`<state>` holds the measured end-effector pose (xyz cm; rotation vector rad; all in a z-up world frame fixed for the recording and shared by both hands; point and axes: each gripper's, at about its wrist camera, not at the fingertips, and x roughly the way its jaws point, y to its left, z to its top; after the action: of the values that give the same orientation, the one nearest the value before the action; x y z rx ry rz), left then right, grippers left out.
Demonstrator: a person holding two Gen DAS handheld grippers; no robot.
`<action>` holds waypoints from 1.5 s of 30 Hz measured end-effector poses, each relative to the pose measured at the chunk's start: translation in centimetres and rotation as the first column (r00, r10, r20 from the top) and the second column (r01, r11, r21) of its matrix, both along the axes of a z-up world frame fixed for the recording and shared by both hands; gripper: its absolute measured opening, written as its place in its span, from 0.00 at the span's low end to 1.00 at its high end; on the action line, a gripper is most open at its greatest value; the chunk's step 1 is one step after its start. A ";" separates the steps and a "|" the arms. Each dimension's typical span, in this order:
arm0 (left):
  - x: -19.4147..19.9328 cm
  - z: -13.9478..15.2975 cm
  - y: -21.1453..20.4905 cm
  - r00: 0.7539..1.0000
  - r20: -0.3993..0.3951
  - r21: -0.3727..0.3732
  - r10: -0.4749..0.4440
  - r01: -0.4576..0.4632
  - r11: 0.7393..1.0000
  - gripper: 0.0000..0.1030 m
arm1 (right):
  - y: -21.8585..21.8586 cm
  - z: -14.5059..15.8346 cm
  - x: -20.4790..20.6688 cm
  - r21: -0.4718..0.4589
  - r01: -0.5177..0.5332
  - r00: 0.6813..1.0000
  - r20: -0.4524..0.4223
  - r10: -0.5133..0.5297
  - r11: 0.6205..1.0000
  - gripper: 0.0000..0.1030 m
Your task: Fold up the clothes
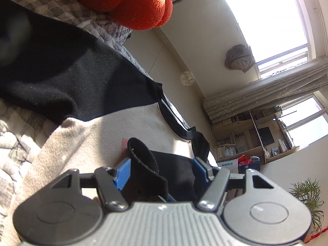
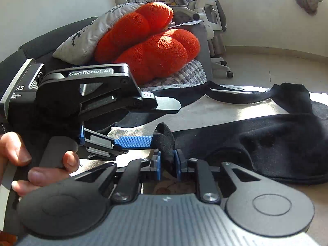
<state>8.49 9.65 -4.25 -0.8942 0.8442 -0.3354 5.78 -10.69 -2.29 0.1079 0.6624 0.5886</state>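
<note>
A beige garment (image 1: 98, 141) with black sleeves and black neck trim lies spread on a quilted bed. My right gripper (image 2: 167, 164) is shut on a rolled black edge of the garment (image 2: 164, 137), which stands up between its blue pads. My left gripper (image 1: 162, 170) is open, its blue pads (image 1: 123, 172) wide apart with the same black edge (image 1: 145, 162) lying loosely between them. In the right wrist view the left gripper (image 2: 164, 123) comes in from the left, held by a hand (image 2: 37, 164), its lower pad touching that edge. A black sleeve (image 2: 276, 139) stretches off to the right.
A big orange-red knitted cushion (image 2: 155, 47) and a grey pillow (image 2: 86, 34) lie at the head of the grey checked quilt (image 1: 51, 2). An office chair (image 2: 211, 16), a window with curtains (image 1: 266, 86), shelves and a potted plant (image 1: 307, 196) stand beyond the bed.
</note>
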 end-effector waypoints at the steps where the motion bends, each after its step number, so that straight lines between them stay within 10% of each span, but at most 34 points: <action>1: 0.1 0.0 -0.1 1.000 -0.007 0.010 0.000 0.000 1.000 0.58 | -0.2 -0.1 -0.1 0.010 -0.027 0.999 -0.018 0.027 1.000 0.21; 7: 0.5 0.1 -0.5 0.999 -0.040 0.050 0.004 -0.002 0.999 0.48 | -3.4 0.8 -0.8 0.128 -0.092 0.992 -0.074 0.102 0.988 0.22; 11: -0.1 0.8 -1.2 0.998 -0.055 0.110 -0.024 0.030 0.994 0.49 | -5.0 1.6 -1.5 0.136 -0.091 0.994 -0.046 0.098 0.987 0.59; 17: -1.0 1.0 -1.1 0.995 -0.088 0.168 -0.053 0.067 0.984 0.47 | -7.1 2.4 -1.5 0.086 -0.007 1.000 -0.002 0.008 0.996 0.59; 21: -0.8 1.2 -1.4 0.996 -0.073 0.276 -0.041 0.060 0.959 0.13 | -9.4 2.3 -0.8 0.084 0.083 0.997 -0.008 -0.083 0.993 0.59; 36: 2.1 5.5 -0.2 0.965 0.249 0.617 0.082 -0.224 0.755 0.04 | -12.9 -0.1 -0.4 -0.315 0.283 0.953 0.198 -0.229 0.906 0.72; 42: 3.5 5.0 2.0 0.968 0.194 0.635 0.161 -0.249 0.731 0.04 | -12.6 -1.3 -0.1 -0.451 0.320 0.937 0.283 -0.206 0.833 0.72; 45: 3.8 4.3 3.2 0.970 0.161 0.599 0.183 -0.243 0.763 0.05 | -12.4 -1.9 -0.2 -0.510 0.358 0.914 0.364 -0.182 0.782 0.72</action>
<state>12.29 12.83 0.05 -0.3448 0.6889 0.1092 5.56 -23.11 -4.17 -0.4379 0.4912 0.0965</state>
